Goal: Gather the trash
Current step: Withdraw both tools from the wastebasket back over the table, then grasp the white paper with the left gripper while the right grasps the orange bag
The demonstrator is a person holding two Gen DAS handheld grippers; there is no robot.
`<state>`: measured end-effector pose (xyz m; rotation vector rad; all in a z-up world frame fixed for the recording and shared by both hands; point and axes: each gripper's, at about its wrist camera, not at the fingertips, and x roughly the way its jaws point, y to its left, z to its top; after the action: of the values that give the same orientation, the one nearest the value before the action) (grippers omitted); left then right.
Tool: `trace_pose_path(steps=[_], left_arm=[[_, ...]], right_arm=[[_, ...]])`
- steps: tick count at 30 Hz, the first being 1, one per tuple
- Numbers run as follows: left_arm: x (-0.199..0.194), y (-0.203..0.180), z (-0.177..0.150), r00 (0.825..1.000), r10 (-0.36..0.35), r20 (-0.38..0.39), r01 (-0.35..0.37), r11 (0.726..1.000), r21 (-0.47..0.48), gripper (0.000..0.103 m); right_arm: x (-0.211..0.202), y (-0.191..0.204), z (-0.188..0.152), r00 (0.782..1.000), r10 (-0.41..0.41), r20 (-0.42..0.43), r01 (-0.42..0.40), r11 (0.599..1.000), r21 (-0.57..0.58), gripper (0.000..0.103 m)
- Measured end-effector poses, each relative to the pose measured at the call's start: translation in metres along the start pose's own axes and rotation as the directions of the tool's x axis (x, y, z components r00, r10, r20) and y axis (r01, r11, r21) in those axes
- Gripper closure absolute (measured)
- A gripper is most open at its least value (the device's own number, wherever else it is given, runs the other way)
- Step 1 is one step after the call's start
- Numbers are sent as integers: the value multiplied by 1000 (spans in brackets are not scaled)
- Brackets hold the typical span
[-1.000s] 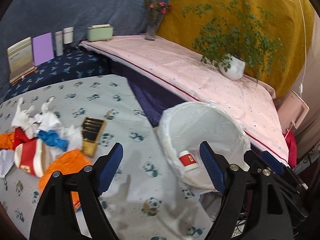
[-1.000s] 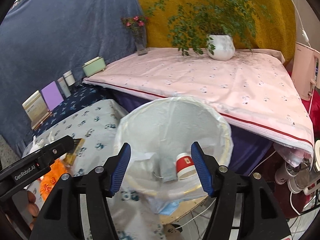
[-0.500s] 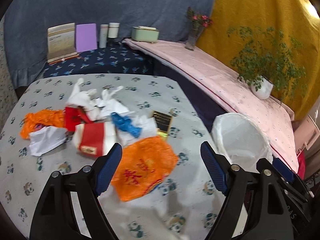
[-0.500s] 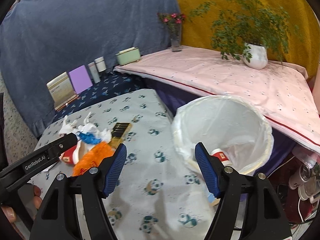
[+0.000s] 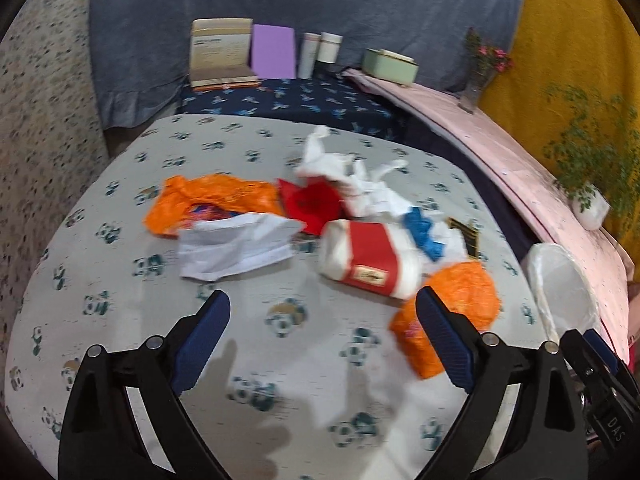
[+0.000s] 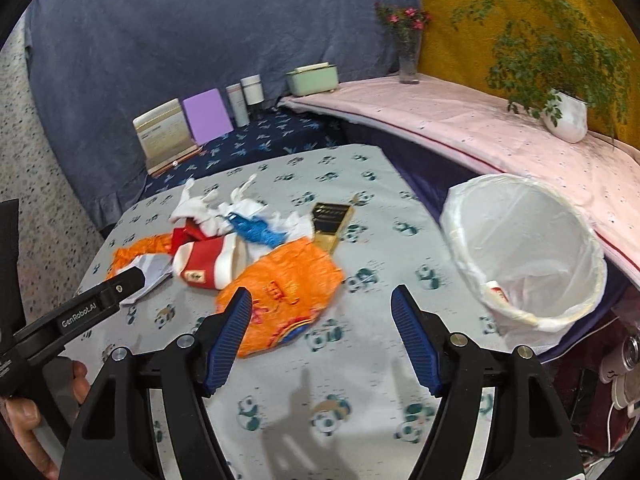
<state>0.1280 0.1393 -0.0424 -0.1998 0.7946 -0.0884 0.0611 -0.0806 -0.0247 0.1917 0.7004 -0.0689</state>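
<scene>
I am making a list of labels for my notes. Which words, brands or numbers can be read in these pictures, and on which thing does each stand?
"GenRobot.AI": on the left gripper's finger, seen in the right wrist view.
"DAS": partial, on the right gripper, at the left wrist view's edge.
Orange plastic bag: red characters, unreadable.
Red-and-white paper cup: small label, blurred.
Tan box: print too small.

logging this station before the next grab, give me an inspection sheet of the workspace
surface: panda-print cloth over the table.
job's things: orange wrapper, red and white cup, white paper, tissues, blue scrap, black and gold packet; lined bin at the table's edge with a small cup inside.
clutter: booklet, purple card, green box.
grippers: left gripper and right gripper open, empty.
cables: white cord, lower right.
surroundings: potted plant, flower vase.
</scene>
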Motion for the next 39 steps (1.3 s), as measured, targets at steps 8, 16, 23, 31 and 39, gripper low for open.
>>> trace_pose_path(steps=[8, 16, 23, 31, 39], left_arm=[[17, 40, 2, 999, 53, -13, -53, 999, 5, 12], [43, 59, 10, 997, 69, -24, -68, 997, 24, 12], [66, 61, 19, 997, 67, -36, -65, 997, 35, 23], [87, 57, 19, 996, 55, -71, -50, 996, 69, 58], [78, 50, 15, 996, -10, -91, 17, 997, 71, 100]], right_arm=[[21, 46, -10, 998, 40, -55, -43, 998, -54, 34], [42, 68, -13, 995, 44, -94, -51, 995, -80, 34], [60, 70, -13, 993, 25, -119, -35, 996, -87, 34], [78, 62, -10, 991, -1, -135, -9, 998, -67, 34], [83, 54, -14, 989, -12, -146, 5, 999, -48, 34]])
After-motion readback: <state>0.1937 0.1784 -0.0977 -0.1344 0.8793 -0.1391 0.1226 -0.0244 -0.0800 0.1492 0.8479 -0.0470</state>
